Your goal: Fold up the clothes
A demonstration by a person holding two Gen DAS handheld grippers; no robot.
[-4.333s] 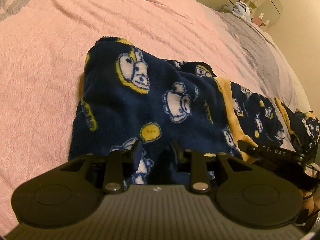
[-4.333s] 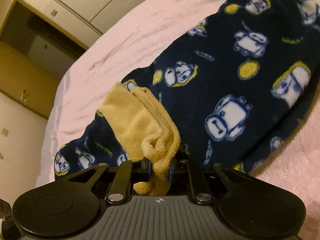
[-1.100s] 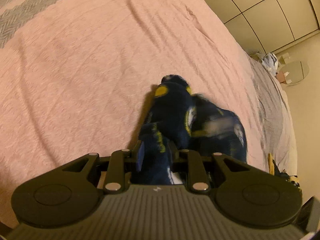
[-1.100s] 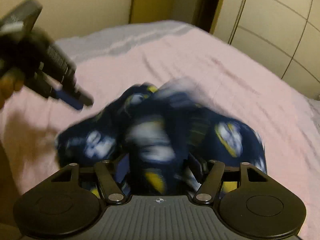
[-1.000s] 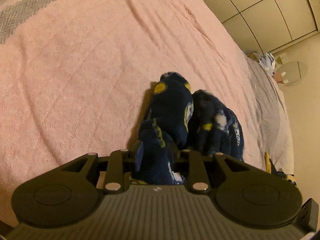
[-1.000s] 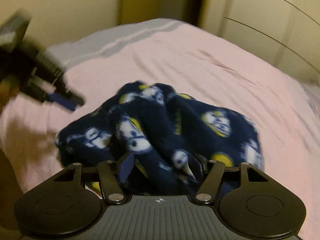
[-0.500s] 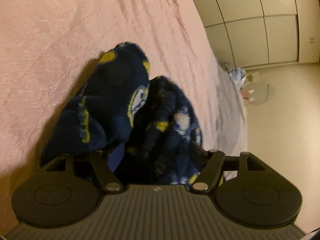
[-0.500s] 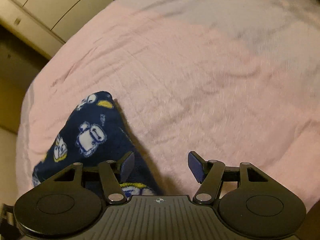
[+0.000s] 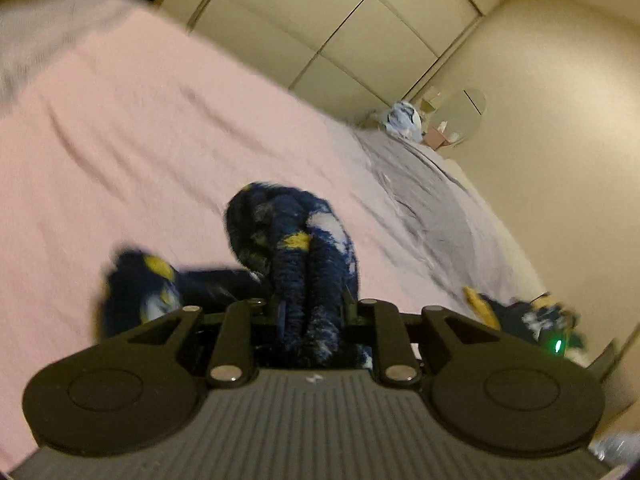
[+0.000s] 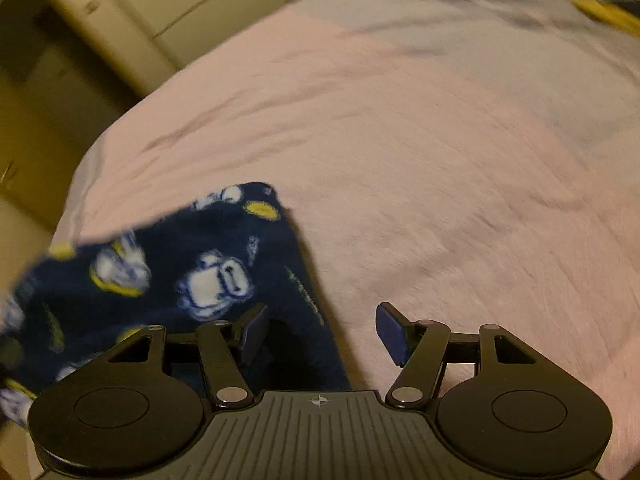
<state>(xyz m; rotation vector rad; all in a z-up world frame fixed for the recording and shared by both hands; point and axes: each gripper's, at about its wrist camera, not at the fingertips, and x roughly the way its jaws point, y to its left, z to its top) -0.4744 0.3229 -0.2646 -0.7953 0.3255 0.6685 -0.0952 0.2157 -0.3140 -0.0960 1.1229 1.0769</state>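
Two grippers are in view, one per wrist camera, and both are over one pink bed (image 9: 120,152). In the left wrist view the left gripper (image 9: 312,312) is clamped on a thick bunch of the navy fleece garment (image 9: 296,248), which rises as a rolled lump between its two fingers; a second lump of the same fleece (image 9: 140,284) lies on the bed to the left of the fingers, joined to the first by a low dark strip. The fleece has yellow and white prints, but they are blurred in this view. Farther along the bed, near its grey end (image 9: 432,200), one more dark piece with a yellow edge (image 9: 516,312) lies beside a small green light (image 9: 557,345); I cannot tell if it is part of the same garment. Beyond the bed stand pale wardrobe doors (image 9: 360,40) and one oval mirror (image 9: 466,114). In the right wrist view the right gripper (image 10: 320,334) has its two blue pads (image 10: 390,334) wide apart and holds nothing. The garment (image 10: 160,272) lies flat on the bed at the left; its right edge reaches under the left pad, and about three white cartoon figures can be counted on it. One yellow strip (image 10: 604,14) shows at the far corner of the bed.
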